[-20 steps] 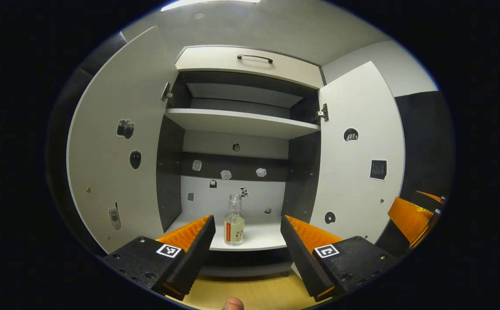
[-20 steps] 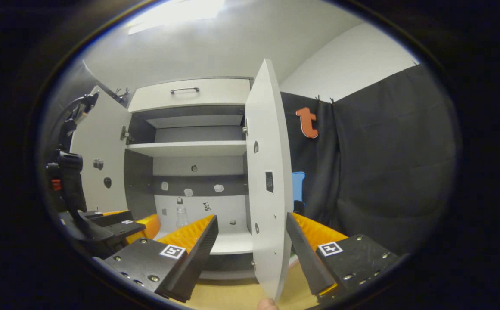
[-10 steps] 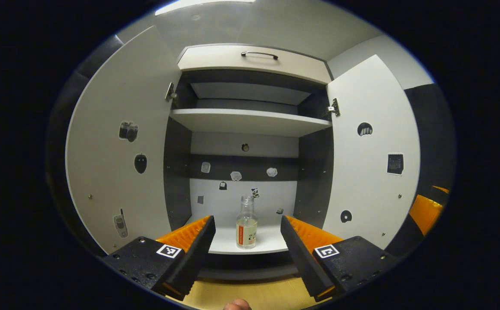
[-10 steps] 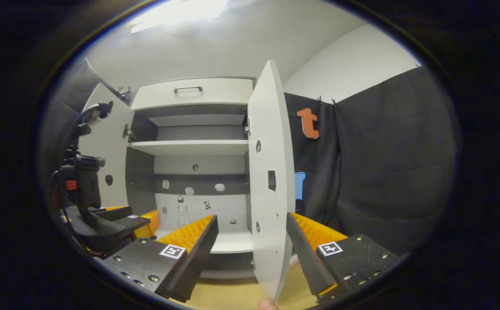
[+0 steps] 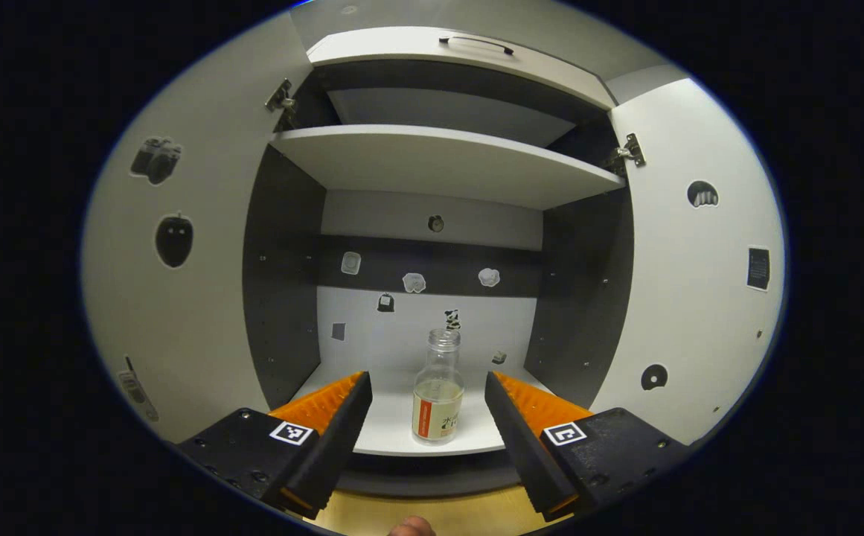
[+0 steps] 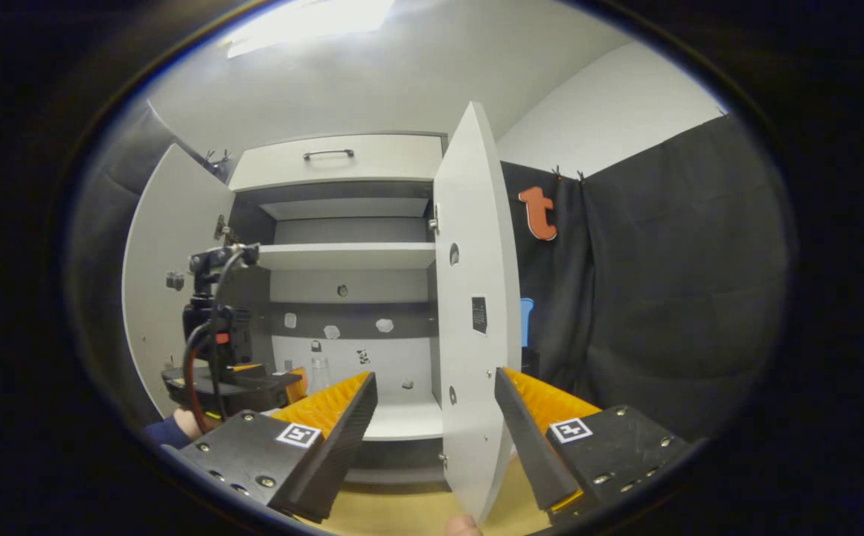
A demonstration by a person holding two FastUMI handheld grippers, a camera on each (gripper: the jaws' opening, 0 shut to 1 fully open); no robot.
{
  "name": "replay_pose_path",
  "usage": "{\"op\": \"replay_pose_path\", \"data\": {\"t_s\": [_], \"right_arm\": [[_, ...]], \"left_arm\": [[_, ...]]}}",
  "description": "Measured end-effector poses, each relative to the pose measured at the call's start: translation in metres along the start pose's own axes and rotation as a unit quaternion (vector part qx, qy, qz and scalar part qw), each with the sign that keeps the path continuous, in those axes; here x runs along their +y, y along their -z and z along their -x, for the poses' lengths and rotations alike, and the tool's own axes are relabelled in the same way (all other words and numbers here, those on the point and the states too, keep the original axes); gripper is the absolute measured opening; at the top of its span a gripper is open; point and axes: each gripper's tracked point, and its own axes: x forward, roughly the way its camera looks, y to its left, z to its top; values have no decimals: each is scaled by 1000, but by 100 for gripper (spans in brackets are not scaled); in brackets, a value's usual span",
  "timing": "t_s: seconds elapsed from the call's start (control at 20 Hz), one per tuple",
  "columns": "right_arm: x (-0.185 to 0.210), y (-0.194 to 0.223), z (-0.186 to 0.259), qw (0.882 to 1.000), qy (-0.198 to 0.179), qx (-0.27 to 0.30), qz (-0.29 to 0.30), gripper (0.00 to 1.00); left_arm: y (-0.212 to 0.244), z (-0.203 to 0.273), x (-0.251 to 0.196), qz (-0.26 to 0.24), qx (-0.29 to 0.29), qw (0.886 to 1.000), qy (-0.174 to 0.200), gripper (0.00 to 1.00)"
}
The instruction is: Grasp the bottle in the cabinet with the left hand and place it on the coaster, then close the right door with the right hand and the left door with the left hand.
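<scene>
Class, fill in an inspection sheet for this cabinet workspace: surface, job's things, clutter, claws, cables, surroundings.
Surface: pale lower shelf, bare around the bottle.
Job's things: bottle upright near the shelf's front edge, capless, a little liquid inside; left door and right door both open; coaster: nothing seen.
Clutter: small stickers on the back panel and doors; upper shelf bare.
Claws: left claw open, bottle between its fingers in the left gripper view, not yet gripped; right claw open, the right door's edge between its fingers.
Cables: one looping down the left gripper's body.
Surroundings: drawer above, black cloth to the right.
</scene>
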Motion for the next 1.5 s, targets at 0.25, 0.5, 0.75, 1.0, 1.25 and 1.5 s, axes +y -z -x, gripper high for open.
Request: {"op": "replay_pose_path", "data": {"t_s": [0.25, 0.5, 0.75, 1.0, 1.25, 1.5], "right_arm": [[-9, -8, -1, 1000, 21, -14, -4, 93], [-19, -7, -5, 999, 42, -22, 7, 96], [-23, -3, -13, 998, 53, -18, 16, 94], [-27, 4, -13, 998, 57, -10, 21, 93], [-33, 2, -8, 998, 63, -11, 19, 94], [-41, -2, 0, 997, 70, -14, 17, 96]], "left_arm": [[21, -51, -6, -6, 27, 1000, 14, 97], [28, -91, -3, -15, 30, 999, 9, 97], [36, -121, -3, -27, 44, 999, 3, 97], [56, -136, -5, -22, 82, 996, 1, 89], [41, -145, -8, -40, 46, 998, -7, 54], [44, -128, -21, -36, 53, 998, 28, 46]]}}
